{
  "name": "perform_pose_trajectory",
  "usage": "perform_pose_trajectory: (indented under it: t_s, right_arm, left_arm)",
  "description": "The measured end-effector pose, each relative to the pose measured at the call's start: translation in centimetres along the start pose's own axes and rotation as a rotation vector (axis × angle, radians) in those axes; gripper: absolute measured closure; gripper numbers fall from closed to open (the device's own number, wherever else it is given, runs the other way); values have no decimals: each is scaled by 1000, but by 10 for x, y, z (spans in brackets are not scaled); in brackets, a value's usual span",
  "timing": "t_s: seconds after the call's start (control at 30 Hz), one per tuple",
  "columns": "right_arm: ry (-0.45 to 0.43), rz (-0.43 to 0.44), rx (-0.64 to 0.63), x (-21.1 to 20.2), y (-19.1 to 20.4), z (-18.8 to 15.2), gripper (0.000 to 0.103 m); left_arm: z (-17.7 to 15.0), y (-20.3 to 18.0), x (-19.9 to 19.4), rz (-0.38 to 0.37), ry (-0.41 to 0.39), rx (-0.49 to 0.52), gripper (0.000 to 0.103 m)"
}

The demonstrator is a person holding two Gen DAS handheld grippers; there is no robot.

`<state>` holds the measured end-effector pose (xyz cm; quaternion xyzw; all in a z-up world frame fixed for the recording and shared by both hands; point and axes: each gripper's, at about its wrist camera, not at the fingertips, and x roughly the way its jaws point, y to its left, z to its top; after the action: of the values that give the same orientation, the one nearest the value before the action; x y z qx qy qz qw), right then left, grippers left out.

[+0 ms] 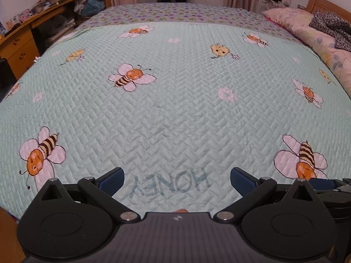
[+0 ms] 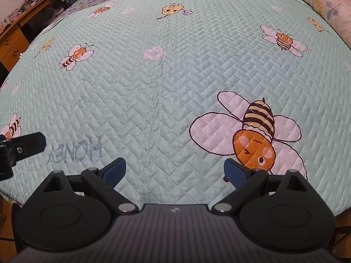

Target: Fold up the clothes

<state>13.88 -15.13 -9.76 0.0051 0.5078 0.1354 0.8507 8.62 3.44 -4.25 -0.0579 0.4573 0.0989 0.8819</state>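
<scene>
I hold two grippers over a big bed. My left gripper has its blue fingers far apart, and nothing is between them. My right gripper is the same: its blue fingers are spread wide and hold nothing.

Under both of them lies a pale green quilt with zigzag stitching. It is spread out flat and covers most of the bed. It has bees printed on it, and small pink flowers too. One big bee sits just past my right gripper, close to its right finger. The word HONEY is printed on the quilt right between my left gripper's fingers (it reads upside down from here).

The clothes I am meant to fold are hard to find. I see none on the quilt in front of me. The only loose cloth I can spot is a dark, speckled bundle far off on the right, lying on pink flowery bedding by the wooden headboard. I cannot tell what it is.

In the right view, a bit of my left gripper pokes in at the left edge. Far back on the left is a wooden desk with shelves full of stuff.
</scene>
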Motion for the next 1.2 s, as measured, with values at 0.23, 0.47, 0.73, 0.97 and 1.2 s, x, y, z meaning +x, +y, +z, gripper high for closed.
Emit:
perform_pose_trajectory:
  t_s: [0.23,0.47,0.73,0.97,1.2]
  right_arm:
    - [2,1,4,1,-1,0,7]
    - [4,6,-7,0,2,0,7]
    - [5,1,-1,1,1,1,7]
    - [8,3,-11,1,5,1,7]
    - [22,4,4,3,2,0,7]
  left_arm:
    - [2,-12,-18,84,-85,65,1]
    - [6,-11,-19,76,-70,55,1]
    - [7,-7,-17,44,-55,41,1]
    - [9,-3,-16,31,-46,31,1]
    - [6,-1,-24,17,-72,17,0]
